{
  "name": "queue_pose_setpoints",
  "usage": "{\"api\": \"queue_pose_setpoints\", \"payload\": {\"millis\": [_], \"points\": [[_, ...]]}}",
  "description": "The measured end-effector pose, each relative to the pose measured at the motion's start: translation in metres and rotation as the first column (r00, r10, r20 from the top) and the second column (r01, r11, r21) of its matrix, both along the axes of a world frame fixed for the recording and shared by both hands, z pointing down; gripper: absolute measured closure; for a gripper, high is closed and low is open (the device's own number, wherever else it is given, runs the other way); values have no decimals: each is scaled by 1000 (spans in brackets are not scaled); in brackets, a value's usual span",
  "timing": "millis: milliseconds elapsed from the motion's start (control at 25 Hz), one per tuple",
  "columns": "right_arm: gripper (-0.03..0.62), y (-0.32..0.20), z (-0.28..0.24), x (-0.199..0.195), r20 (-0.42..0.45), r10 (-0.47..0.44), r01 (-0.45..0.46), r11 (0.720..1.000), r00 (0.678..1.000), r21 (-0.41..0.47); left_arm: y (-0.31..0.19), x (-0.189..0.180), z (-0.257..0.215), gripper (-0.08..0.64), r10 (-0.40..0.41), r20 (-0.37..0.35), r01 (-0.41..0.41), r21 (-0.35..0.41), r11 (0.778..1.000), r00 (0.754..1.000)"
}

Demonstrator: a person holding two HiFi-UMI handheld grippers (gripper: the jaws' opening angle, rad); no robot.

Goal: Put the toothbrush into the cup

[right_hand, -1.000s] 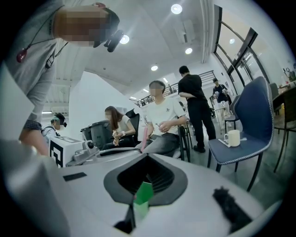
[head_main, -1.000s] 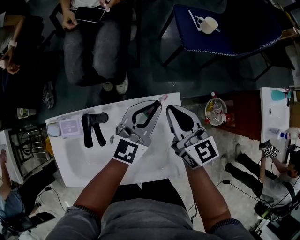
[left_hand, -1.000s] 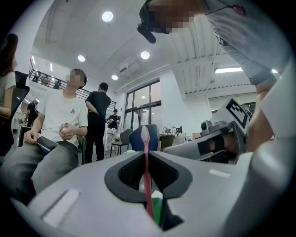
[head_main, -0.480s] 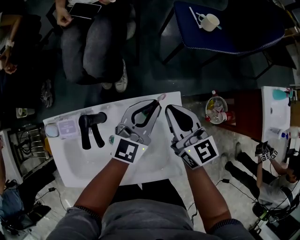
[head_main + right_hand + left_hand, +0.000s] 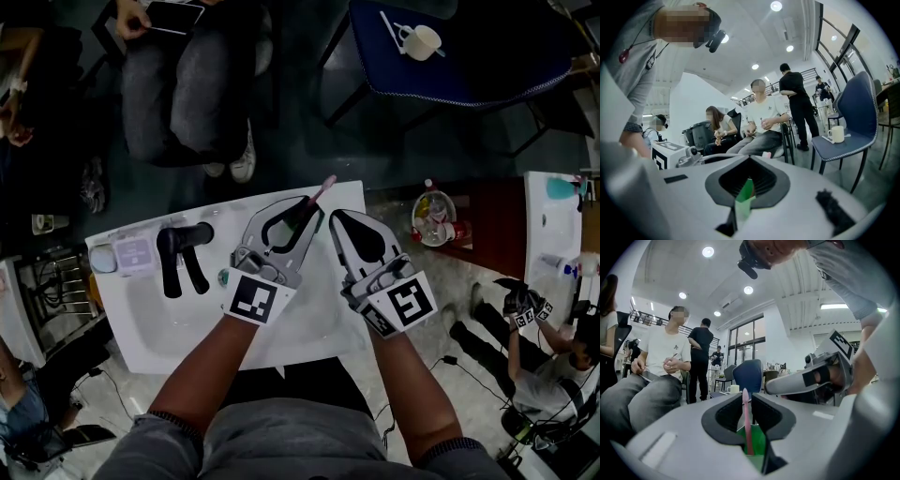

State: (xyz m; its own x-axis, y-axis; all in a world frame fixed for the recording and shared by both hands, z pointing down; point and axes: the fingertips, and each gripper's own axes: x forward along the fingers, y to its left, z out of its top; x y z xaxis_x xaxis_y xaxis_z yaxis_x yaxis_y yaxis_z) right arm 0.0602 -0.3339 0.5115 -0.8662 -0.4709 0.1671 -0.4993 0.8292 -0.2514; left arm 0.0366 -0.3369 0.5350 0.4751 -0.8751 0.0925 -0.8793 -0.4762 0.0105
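Pink toothbrush (image 5: 322, 190): lying about level along the left tongs (image 5: 307, 208), between their two jaws, bristle end projecting past the tips and over the far edge of the white worktop (image 5: 169, 328). It is not in any cup. The left tongs are opening at this moment, with the handle between the pads and, by my reading, only lightly pinched. Right tongs (image 5: 337, 218): just beside the left, jaws together, nothing between them. A black tap (image 5: 183, 253) stands to the left. Beyond it, at the worktop's end, is a pale round vessel (image 5: 106, 259); I cannot tell whether it is the cup. No cup shows under the brush. Recommendation: firm the grip again, bring the brush over the cup's mouth, tip it handle-down, and loosen only once the end is inside the rim. Otherwise it is likely to drop into the basin.
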Motion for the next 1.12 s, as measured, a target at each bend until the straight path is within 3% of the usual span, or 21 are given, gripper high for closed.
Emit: {"api": "queue_pose_setpoints", "payload": {"millis": [280, 440, 680, 840, 1120], "points": [[578, 1, -9, -3, 18, -4, 4, 1000, 1000, 10, 3, -3, -11, 509, 4, 8, -4, 12, 1000, 1000], [578, 4, -15, -2, -8, 1, 0, 1000, 1000, 25, 10, -5, -23, 522, 6, -23, -6, -1, 1000, 1000], [578, 16, -37, -5, 15, -5, 4, 999, 1000, 50, 25, -9, -49, 552, 36, 28, -37, 40, 999, 999], [578, 29, -51, -5, -11, -23, 24, 997, 1000, 78, 41, -13, -66, 569, 14, -42, -13, 5, 1000, 999], [578, 46, -84, 1, -21, -35, 37, 993, 999, 110, 60, -9, -105, 560, 54, -49, -54, 6, 999, 997]]}}
